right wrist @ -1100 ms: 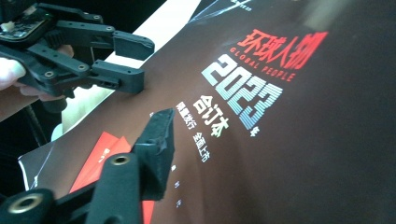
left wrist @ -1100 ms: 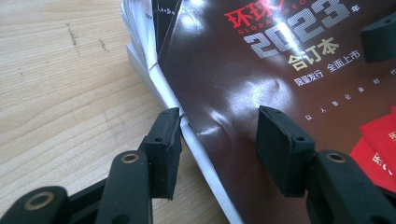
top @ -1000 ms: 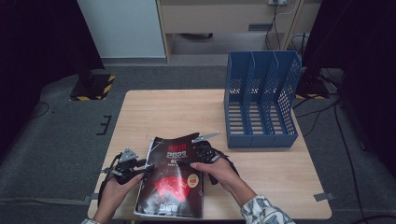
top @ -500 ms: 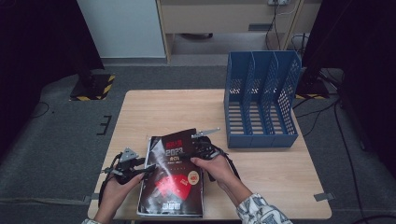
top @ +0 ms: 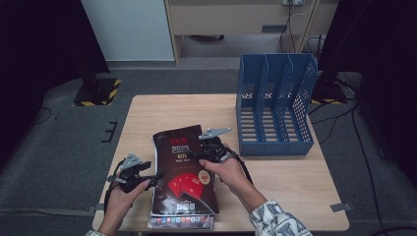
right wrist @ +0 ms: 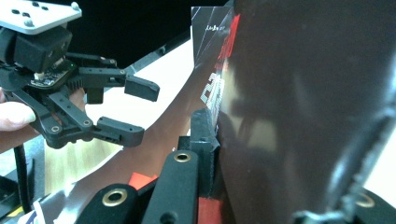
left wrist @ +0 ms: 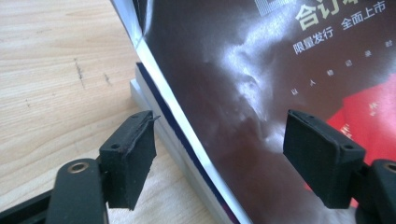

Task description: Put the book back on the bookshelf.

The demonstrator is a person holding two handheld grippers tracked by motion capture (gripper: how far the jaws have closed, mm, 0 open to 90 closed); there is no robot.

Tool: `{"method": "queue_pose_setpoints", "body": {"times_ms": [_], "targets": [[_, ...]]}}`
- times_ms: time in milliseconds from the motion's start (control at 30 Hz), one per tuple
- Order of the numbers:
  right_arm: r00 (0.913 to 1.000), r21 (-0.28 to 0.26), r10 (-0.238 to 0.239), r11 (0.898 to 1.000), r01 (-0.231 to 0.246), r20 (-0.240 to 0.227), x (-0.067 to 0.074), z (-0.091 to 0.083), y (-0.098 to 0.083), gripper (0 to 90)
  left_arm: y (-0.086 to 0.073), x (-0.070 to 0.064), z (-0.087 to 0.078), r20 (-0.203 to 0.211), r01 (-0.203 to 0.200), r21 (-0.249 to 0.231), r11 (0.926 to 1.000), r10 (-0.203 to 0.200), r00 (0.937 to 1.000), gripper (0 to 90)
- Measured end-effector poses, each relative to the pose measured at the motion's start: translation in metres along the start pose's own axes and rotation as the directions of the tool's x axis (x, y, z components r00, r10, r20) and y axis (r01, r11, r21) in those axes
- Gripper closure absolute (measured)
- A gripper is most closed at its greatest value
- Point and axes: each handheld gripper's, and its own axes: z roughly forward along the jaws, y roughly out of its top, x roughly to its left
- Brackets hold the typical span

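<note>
The right tool (top: 210, 147) is pinching the right edge of the top magazine (top: 183, 169); its jaws have just been closing, and in the right gripper view the black pad (right wrist: 205, 140) presses flat against the glossy dark cover (right wrist: 299, 102), which curves up and away from it. The grey three-cornered plate on this tool sits over the magazine's upper right corner in the high view, and the person's right hand (top: 227, 169) lies partly on the cover beside the red patch.

The left tool (top: 147, 178) is spread; its jaws have just been opening. In the left gripper view the two pads (left wrist: 133, 156) stand well apart, with the lifted left edge of the cover (left wrist: 224, 121) between them, and neither pad presses on it. The right gripper view shows the same tool (right wrist: 133, 109) with its jaws parted, just off the cover's edge, held in the left hand (top: 123, 194).

Under the raised magazine lies a stack (top: 182, 222) of more magazines, its pale edges showing at the left gripper view's centre (left wrist: 163, 135). The stack lies at the near edge of the wooden counter (top: 162, 110). A blue file rack (top: 275, 105) with three upright slots stands at the counter's far right, well apart from the magazines.
</note>
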Motion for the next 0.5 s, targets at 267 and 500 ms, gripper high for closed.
{"method": "queue_pose_setpoints", "body": {"times_ms": [267,500], "targets": [[0.9985,-0.058,-0.054,0.997,0.055,0.012,0.006,-0.010,0.017,86.2,0.000,-0.001,0.002,0.031,-0.016,-0.009,0.9998,0.016,0.9994,23.5],[0.9959,-0.074,-0.086,0.993,0.088,0.027,0.009,-0.014,0.025,86.5,0.000,-0.006,0.003,0.038,-0.056,0.008,0.9984,0.055,0.9977,27.1]]}}
